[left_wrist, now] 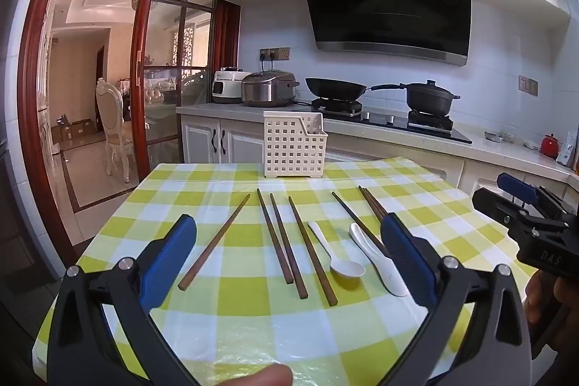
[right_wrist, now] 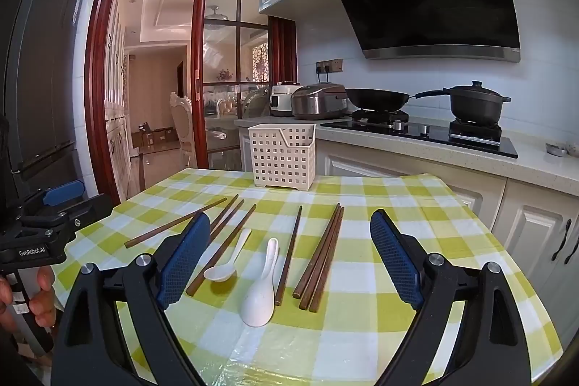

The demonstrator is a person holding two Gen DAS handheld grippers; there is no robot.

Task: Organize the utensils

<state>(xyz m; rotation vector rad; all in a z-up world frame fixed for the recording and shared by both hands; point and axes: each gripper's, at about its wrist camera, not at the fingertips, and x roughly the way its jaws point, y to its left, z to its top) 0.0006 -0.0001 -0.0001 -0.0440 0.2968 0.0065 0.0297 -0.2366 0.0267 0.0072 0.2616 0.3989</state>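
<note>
— Chopsticks [left_wrist: 278, 237] and two white spoons lie loose on your checked tablecloth [left_wrist: 253, 299], in a kitchen with a stove along the wall. Where do your tools stand?

— Your left gripper [left_wrist: 289, 248] hangs above the near side of the table with its blue pads spread wide and nothing between them. Your right gripper [right_wrist: 289, 248] is the same: jaws wide apart, empty, aimed a little downward over the cloth.

— And the utensils themselves?

— Eight brown chopsticks fan out across the middle; three of them lie bunched together [right_wrist: 322, 259] on your right. The smaller spoon [right_wrist: 226, 263] rests bowl up, and the larger spoon [right_wrist: 262, 288] lies just beside it, bowl toward you. A single chopstick [right_wrist: 288, 252] sits between the larger spoon and the bunch.

— The holder?

— Your white slotted basket [left_wrist: 293, 147] stands upright at the far edge of the table, well apart from the utensils.
</note>
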